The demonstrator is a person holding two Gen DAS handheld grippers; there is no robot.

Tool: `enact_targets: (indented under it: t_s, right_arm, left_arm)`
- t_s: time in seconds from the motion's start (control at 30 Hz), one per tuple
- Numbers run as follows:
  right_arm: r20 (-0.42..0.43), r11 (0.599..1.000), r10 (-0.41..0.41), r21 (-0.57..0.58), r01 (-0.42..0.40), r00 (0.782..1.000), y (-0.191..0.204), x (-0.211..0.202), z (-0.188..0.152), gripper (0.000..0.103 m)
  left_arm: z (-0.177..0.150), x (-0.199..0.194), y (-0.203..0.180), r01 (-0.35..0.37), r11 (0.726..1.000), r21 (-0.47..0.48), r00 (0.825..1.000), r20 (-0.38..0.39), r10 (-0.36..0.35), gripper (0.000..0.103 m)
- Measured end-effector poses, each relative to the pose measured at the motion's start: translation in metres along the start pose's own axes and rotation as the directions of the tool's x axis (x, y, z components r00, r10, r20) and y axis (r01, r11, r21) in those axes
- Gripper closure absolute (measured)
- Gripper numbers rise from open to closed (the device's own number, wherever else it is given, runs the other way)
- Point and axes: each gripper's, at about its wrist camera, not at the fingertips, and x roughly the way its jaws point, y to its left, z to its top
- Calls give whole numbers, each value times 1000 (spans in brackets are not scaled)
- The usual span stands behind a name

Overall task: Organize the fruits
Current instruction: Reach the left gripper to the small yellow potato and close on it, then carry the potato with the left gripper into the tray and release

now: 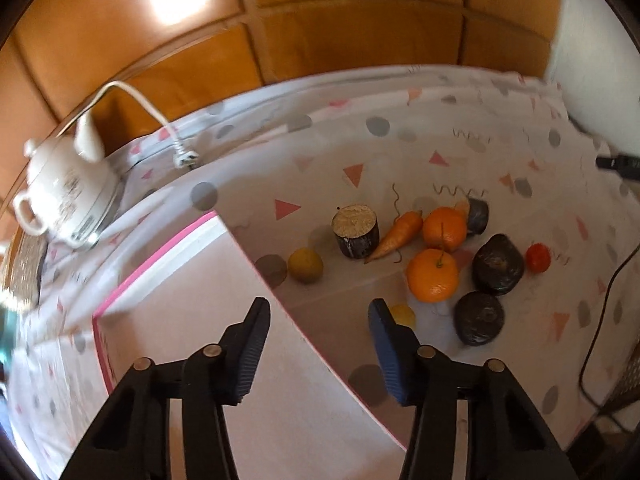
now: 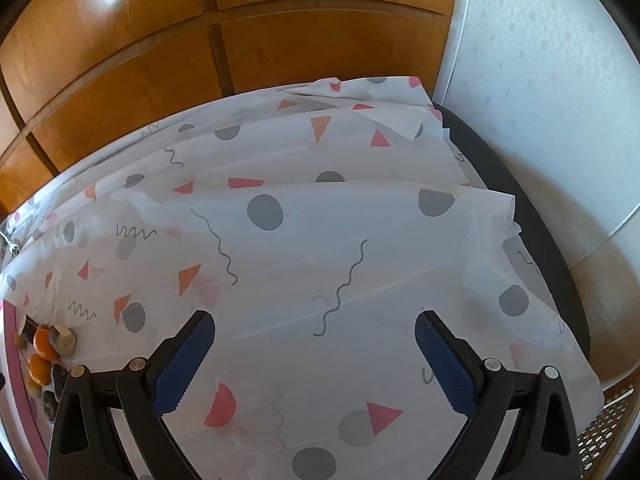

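Loose produce lies on the patterned cloth in the left wrist view: two oranges (image 1: 444, 229) (image 1: 432, 275), a carrot (image 1: 396, 236), a dark cut cylinder (image 1: 355, 231), a yellow-brown round fruit (image 1: 305, 265), two dark avocados (image 1: 498, 264) (image 1: 479, 318) and a small red fruit (image 1: 538, 257). A small yellow fruit (image 1: 403, 314) peeks out from behind one finger. My left gripper (image 1: 318, 308) hangs over the edge of a white pink-rimmed box (image 1: 160, 256), jaws apart, nothing between them. My right gripper (image 2: 315, 318) is open over bare cloth. The fruit pile (image 2: 44, 344) sits far to its left.
A white electric kettle (image 1: 68, 196) with its cord (image 1: 176, 148) stands at the back left. A black cable (image 1: 600, 312) runs down the right side. Wooden panels back the table. On the right, the cloth ends at the table's dark edge (image 2: 540, 216), beside a white wall.
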Motion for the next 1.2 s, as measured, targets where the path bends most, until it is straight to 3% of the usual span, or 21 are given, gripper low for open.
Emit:
enact_targets:
  t_s: [0.37,0.5,0.6,0.93,1.2]
  right_arm:
    - [-2,999,13,44,-12,1000,-5,2,2,2]
    - [-5,998,11,61,-11,1000,-9,3,2,2]
    - [-9,997,5,72,-4,1000,-11,5,3,2]
    - [-33,984,-57,167,61,998,-36,11,5,7]
    - [-49,982,-60,175,67,997,-37,15,2,8]
  left_arm:
    - [32,52,-1,-8,990,141,993,-119,25,60]
    - [34,70,-1,-12,988,154,988,-151,35,74]
    - [33,74,-3,-27,987,159,990,-130,48,75]
    - [20,38,14,22,999,-41,1000,8,-22,76]
    - [2,-5,35,65,964,-257,993,115,-37,76]
